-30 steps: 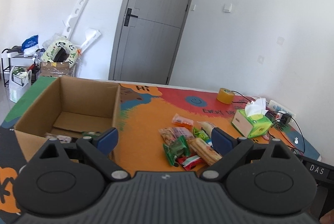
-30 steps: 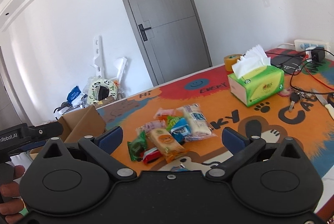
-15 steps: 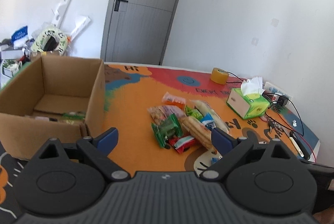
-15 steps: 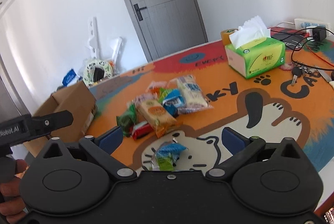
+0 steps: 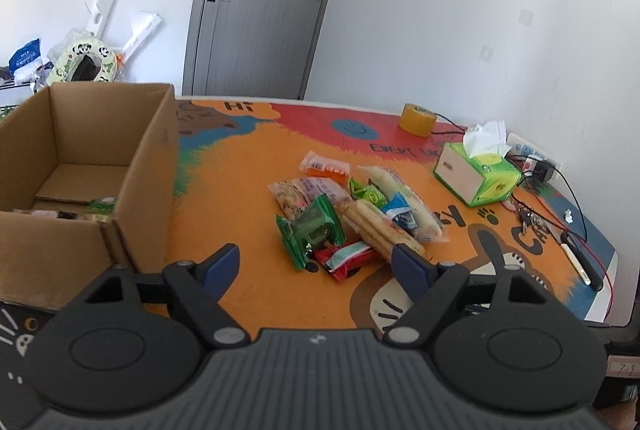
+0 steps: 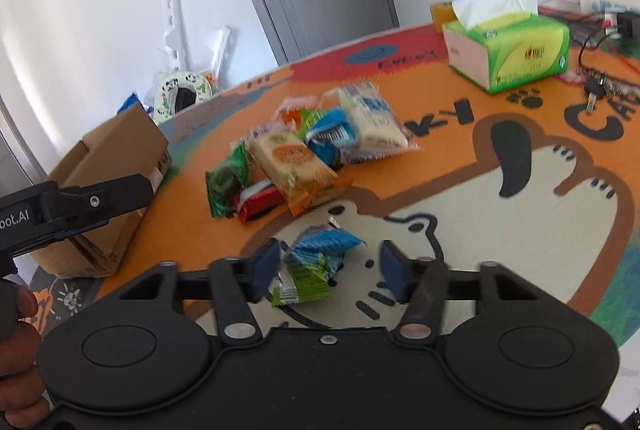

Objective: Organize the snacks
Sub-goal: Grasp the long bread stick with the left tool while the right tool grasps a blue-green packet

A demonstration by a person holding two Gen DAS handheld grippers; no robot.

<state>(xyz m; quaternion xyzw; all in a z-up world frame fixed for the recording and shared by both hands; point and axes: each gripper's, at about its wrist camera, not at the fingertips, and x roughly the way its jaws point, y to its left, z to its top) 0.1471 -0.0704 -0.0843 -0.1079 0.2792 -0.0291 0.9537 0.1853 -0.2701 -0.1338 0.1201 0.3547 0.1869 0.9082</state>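
A pile of snack packets (image 5: 352,213) lies mid-table on the orange cartoon mat (image 5: 248,213), with a red packet (image 5: 344,258) nearest me. My left gripper (image 5: 316,264) hovers just short of that pile; its jaws are closing and the pads touch nothing. One blue-and-green packet (image 6: 316,264) lies apart from the pile (image 6: 304,149), between the pads of my right gripper (image 6: 330,268). Those jaws are closing too, and the right pad still stands clear of the wrapper. An open cardboard box (image 5: 120,169) at the left holds a few packets.
A green tissue box (image 5: 476,177), a tape roll (image 5: 416,119), keys (image 6: 596,89) and cables (image 5: 576,205) crowd the table's right side. In the right wrist view the left gripper's finger (image 6: 104,197) and a hand (image 6: 16,314) are in front of the box (image 6: 116,157).
Both grippers have sunk toward the table and tipped down. The right jaws have narrowed a lot around the blue-and-green packet; the left jaws have narrowed slightly.
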